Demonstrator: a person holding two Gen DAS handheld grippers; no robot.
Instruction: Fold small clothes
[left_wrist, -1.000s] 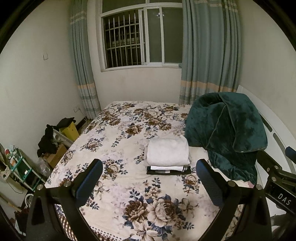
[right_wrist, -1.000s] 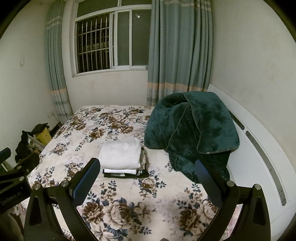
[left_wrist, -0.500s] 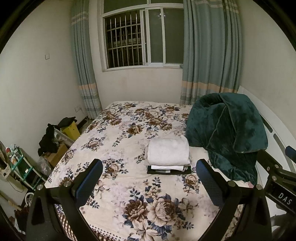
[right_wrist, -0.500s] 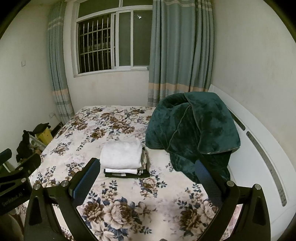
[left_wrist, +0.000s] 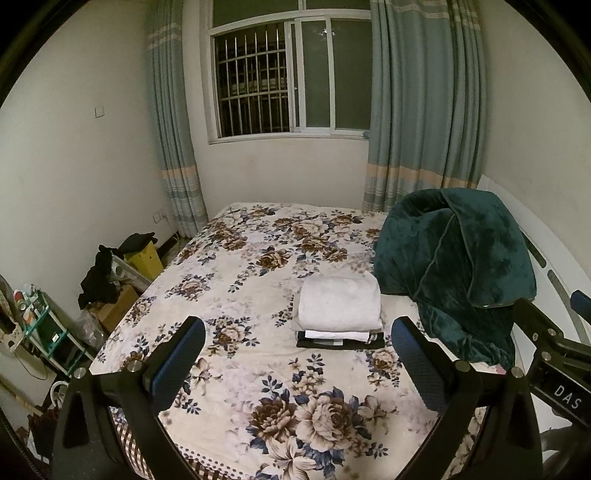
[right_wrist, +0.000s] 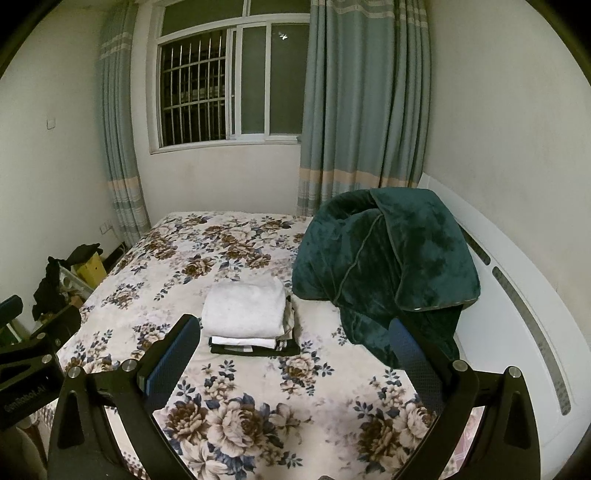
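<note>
1. Left claw (left_wrist: 297, 363) and right claw (right_wrist: 293, 360) both spread, empty, held back over the near bed edge.
2. Neat stack of folded white and black clothes (left_wrist: 340, 312) sits mid floral-sheeted bed (left_wrist: 236, 295), beside the rumpled dark green velvet blanket (left_wrist: 458, 258); folding looks done.

Green blanket (left_wrist: 458, 266) — floral bed (left_wrist: 258, 369)

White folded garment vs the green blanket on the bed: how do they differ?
The white folded garment is pale; the green blanket is dark teal and plush. The garment is folded flat and tops a neat stack of clothes; the blanket is heaped loosely and stands far taller and bulkier. Both rest on the floral bedspread, and neither open gripper touches them.
</note>
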